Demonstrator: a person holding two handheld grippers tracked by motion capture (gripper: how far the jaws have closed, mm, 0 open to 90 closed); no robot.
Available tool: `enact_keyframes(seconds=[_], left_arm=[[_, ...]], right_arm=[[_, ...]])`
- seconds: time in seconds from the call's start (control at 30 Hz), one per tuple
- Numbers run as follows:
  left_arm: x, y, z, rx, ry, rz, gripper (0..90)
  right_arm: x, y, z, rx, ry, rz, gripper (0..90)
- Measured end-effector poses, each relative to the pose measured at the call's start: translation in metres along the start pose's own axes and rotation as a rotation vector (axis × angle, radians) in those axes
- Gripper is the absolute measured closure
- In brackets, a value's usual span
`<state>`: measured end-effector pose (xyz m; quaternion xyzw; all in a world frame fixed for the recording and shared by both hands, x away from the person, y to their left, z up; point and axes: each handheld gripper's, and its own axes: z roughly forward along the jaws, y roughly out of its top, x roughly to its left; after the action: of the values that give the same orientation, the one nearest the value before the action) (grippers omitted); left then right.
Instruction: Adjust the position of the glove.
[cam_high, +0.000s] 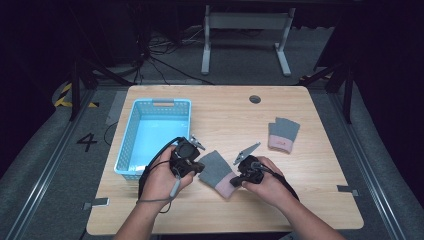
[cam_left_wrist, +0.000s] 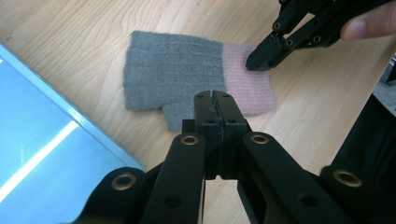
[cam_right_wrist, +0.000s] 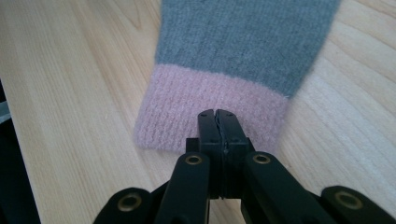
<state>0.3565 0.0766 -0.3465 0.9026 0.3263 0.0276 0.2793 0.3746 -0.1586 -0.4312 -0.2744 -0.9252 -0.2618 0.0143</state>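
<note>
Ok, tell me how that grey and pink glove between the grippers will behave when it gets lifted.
The glove looks like soft knit lying flat, so it will probably droop from wherever it is pinched. It seems light, and its fuzzy surface should resist slipping. The right gripper sits shut at its pink cuff, the left gripper at the thumb edge.

A light blue plastic basket (cam_high: 151, 132) stands on the wooden surface (cam_high: 230, 120), just beside the left fingers on their outer side, its long side running away from them; a pale handle shows at its far rim. A second grey and pink glove (cam_high: 283, 134) lies flat beyond the right fingers and out to their right, well apart from them. A dark round hole (cam_high: 255, 99) sits near the far edge of the surface. Beyond that edge, cables (cam_high: 165, 55) trail over the floor around the white legs of another table (cam_high: 245, 35).
</note>
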Motion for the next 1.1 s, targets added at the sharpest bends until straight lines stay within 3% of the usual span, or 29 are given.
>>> enact_keyframes(seconds=[0.23, 0.4, 0.83, 0.93, 1.0, 1.1], left_arm=[[0.000, -0.001, 0.000, 0.001, -0.001, -0.001, 89.8], [0.000, -0.001, 0.000, 0.003, 0.001, 0.001, 89.8], [0.002, -0.002, 0.005, 0.016, -0.002, -0.007, 89.8], [0.005, -0.002, 0.011, 0.032, -0.004, -0.022, 89.9], [0.008, -0.002, 0.022, 0.064, 0.022, -0.052, 90.0], [0.010, -0.001, 0.027, 0.070, 0.025, -0.069, 90.0]], right_arm=[[-0.011, -0.002, -0.003, 0.001, -0.010, 0.017, 90.0], [-0.024, -0.003, -0.008, 0.002, -0.049, 0.037, 90.0], [-0.046, 0.002, -0.011, -0.009, -0.094, 0.068, 90.0], [-0.047, 0.002, -0.012, -0.014, -0.111, 0.062, 90.0], [-0.044, 0.001, -0.016, -0.026, -0.135, 0.047, 90.0], [-0.041, 0.000, -0.022, -0.047, -0.131, 0.044, 90.0]])
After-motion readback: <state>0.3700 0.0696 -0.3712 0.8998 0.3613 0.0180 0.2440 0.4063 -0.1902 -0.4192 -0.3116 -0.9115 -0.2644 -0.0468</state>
